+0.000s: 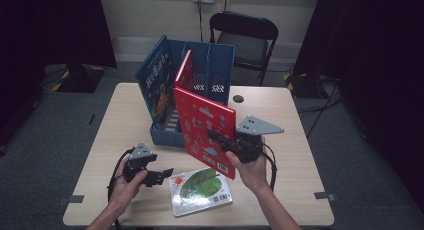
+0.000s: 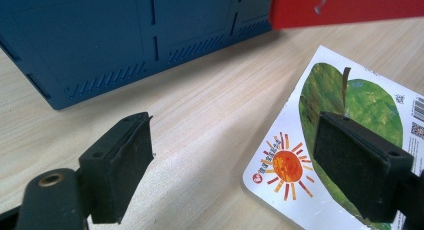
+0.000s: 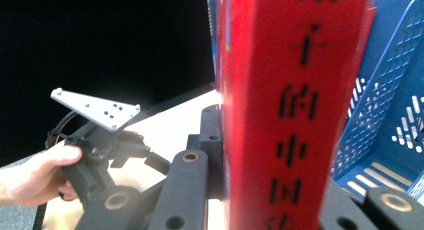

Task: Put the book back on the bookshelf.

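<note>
A large red picture book stands upright above the table, with my right gripper shut on its near edge. In the right gripper view the book's spine sits clamped between the two black jaws. A white book with a green leaf and a sun lies flat near the table's front edge. My left gripper is open just left of it, low over the table. In the left gripper view its pads stand wide apart, the right one over the leaf book's corner.
A blue file organizer stands at the back middle of the table, with a blue book leaning in its left slot and another red book beside it. A black chair is behind the table.
</note>
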Demonstrator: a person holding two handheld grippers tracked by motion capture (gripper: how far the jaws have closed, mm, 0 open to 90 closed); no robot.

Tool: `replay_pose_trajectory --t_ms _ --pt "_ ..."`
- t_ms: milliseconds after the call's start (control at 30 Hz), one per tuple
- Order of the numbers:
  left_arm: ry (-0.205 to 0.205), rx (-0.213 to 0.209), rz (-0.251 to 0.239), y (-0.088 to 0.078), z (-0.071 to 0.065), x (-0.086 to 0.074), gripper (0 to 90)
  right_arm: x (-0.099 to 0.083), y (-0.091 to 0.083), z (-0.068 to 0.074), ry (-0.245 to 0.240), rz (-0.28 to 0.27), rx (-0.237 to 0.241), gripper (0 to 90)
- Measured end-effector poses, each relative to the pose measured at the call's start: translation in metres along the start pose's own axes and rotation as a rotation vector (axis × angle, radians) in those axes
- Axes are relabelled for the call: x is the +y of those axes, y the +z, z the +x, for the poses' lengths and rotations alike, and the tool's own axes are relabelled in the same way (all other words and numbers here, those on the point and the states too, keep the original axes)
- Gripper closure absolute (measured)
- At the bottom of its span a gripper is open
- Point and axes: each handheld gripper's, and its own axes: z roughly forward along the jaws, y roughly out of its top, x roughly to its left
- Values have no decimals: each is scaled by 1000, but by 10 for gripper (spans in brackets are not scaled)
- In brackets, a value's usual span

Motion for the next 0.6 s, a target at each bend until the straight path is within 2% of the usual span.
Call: replay_pose_trajectory --t_ms 367,600 --pt "1 2 6 1 0 0 159 12 10 -12 21 -17 -52 806" --pt "1 -2 7 2 0 0 159 21 19 -14 10 -21 -79 806"
